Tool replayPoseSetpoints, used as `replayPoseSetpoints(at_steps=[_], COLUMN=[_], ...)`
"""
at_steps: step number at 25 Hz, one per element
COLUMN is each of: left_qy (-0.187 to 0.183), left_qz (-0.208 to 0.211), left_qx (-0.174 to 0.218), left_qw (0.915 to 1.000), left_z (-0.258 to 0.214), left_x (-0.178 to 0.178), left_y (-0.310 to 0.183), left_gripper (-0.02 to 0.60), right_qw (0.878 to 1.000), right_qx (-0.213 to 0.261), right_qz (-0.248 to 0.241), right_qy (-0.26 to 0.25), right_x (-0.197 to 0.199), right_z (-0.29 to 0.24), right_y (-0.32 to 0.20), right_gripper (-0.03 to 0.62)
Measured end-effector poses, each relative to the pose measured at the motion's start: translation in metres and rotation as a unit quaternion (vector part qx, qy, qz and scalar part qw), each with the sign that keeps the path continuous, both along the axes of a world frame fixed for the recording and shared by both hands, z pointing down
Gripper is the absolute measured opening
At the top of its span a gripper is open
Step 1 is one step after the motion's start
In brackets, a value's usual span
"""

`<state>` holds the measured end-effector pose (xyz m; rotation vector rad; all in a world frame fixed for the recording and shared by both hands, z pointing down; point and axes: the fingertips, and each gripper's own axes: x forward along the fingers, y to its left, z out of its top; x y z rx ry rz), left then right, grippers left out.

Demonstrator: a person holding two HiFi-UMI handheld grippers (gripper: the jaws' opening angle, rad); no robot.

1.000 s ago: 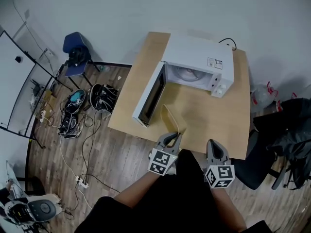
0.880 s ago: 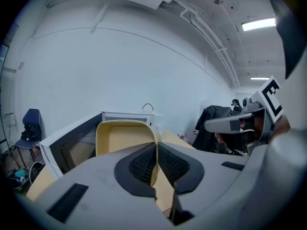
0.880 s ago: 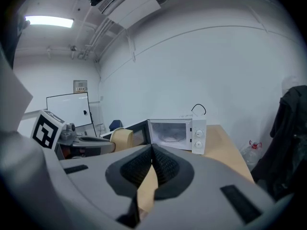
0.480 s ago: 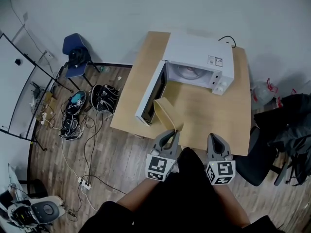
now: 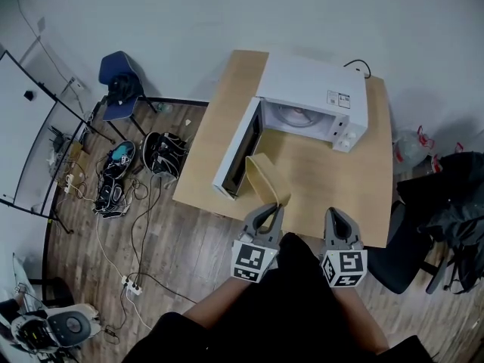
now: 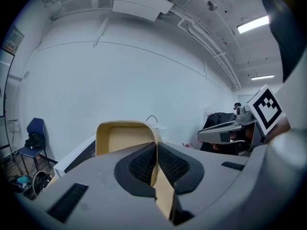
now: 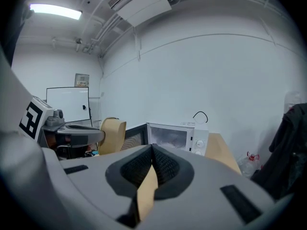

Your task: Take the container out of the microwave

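Observation:
The tan container hangs tilted above the wooden table, in front of the white microwave. The microwave door swings open to the left and the turntable inside is bare. My left gripper is shut on the container's near rim; in the left gripper view the pads clamp the tan wall. My right gripper hovers just right of it near the table's front edge, shut with nothing in it. The right gripper view shows the shut jaws, the container at left and the microwave ahead.
A blue chair, bags and cables lie on the wooden floor left of the table. A dark chair with black clothing stands to the right. A whiteboard is at far left. The wall runs behind the microwave.
My left gripper has risen with the container, which now stands more upright and higher off the table. The right gripper has shifted only slightly.

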<state>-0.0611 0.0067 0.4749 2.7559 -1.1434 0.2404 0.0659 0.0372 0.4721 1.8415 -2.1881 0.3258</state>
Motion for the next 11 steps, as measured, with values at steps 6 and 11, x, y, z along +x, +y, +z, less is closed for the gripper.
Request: replayPoseSetpoints(at_steps=[6,11], left_qy=[-0.005,-0.008], left_qz=[-0.003,-0.007], left_qx=[-0.006,-0.009], left_qw=[1.0,0.9999], left_z=[0.002,0.005], left_x=[-0.001,0.005], left_y=[-0.011,-0.026], left_gripper=[0.018,0.018], right_qw=[1.0,1.0], right_qx=[-0.003,-0.008], right_qz=[-0.004,0.0], right_qy=[-0.005,-0.008], right_x=[-0.001,0.007], right_z=[0.001,0.006], right_y=[-0.014,-0.026], right_gripper=[0.06,0.06])
